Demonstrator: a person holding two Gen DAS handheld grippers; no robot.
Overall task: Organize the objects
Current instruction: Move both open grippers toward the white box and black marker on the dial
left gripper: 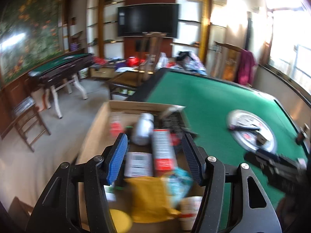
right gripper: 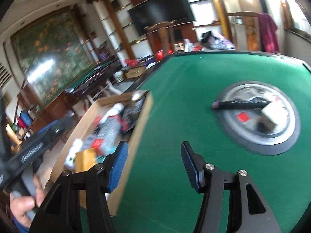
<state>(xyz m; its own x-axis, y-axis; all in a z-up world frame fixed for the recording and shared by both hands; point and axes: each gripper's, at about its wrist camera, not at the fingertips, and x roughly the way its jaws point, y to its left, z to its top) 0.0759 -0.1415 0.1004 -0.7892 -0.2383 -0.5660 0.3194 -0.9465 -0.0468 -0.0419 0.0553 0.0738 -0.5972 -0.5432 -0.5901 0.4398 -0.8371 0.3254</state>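
Note:
A cardboard box point(left gripper: 91, 136) sits on the left edge of the green felt table point(left gripper: 210, 101). It holds a white bottle point(left gripper: 142, 129), a red and white carton point(left gripper: 162, 151), a yellow packet point(left gripper: 149, 198) and other blurred packs. My left gripper point(left gripper: 154, 141) is open and empty above the box. My right gripper point(right gripper: 154, 152) is open and empty above the felt, just right of the box point(right gripper: 143, 120). A black pen point(right gripper: 241, 104) and a small white cube point(right gripper: 270, 116) lie on the round silver centre disc point(right gripper: 258, 136).
The right gripper's body shows at the right in the left wrist view point(left gripper: 279, 167). The left gripper's handle and a hand point(right gripper: 25, 203) show at the lower left in the right wrist view. Beyond the table stand wooden chairs point(left gripper: 136, 77), a second table point(left gripper: 64, 69) and a cluttered bench.

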